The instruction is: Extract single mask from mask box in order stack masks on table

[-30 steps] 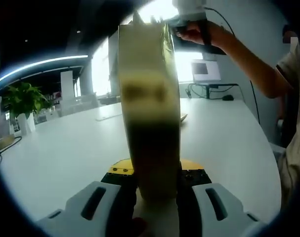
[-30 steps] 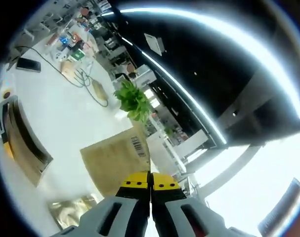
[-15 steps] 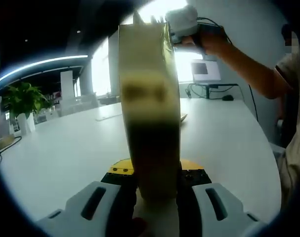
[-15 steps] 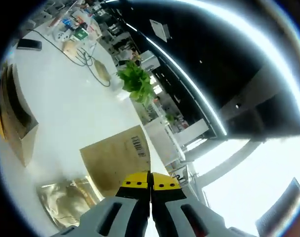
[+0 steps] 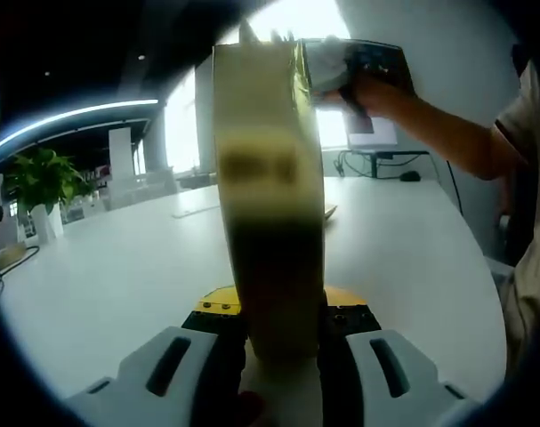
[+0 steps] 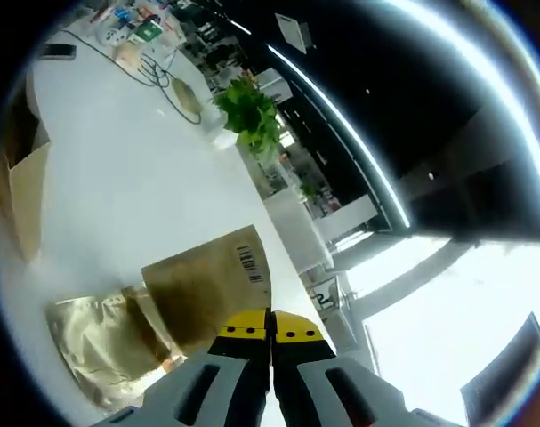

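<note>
A tall kraft-coloured mask box stands upright between the jaws of my left gripper, which is shut on its lower part. A person's hand holds my right gripper beside the box's top edge. In the right gripper view, my right gripper is shut on a flat brown mask packet with a barcode. Below it a shiny gold foil packet lies on the white table. The mask box also shows at the left edge.
A potted plant stands at the table's far left, also seen as the plant. A monitor and cables sit at the far end. The person's arm reaches in from the right. Cables and small items lie far off.
The right gripper has come down from above the box's top to beside it, still shut on the brown packet. The gold foil packet looms larger in its view. The left gripper and box are still.
</note>
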